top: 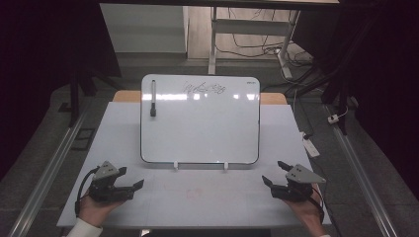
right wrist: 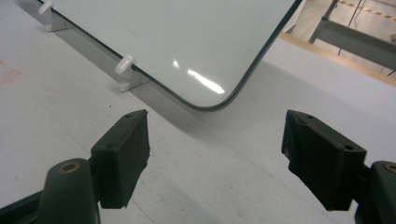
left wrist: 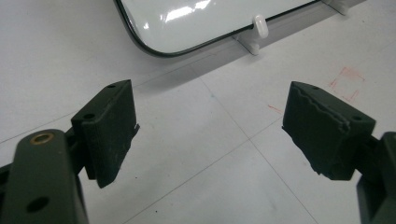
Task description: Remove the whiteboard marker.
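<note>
A: High view: the worktop point(top: 123, 148) carries a whiteboard point(top: 200, 128), propped on two small white clips point(top: 175, 165). Near the whiteboard's far left corner a black marker point(top: 152, 98) lies on its surface.

B: And the claws?

A: Both rest in front of the whiteboard's near edge, the left claw point(top: 131, 180) by its left corner, the right claw point(top: 274, 174) by its right. Each gapes wide, holding nothing.

B: So nothing is started?

A: I judge not; next likely a reach over the whiteboard for the marker.

B: Any writing?

A: A scribble point(top: 204, 89) along the whiteboard's far edge, unreadable.
</note>
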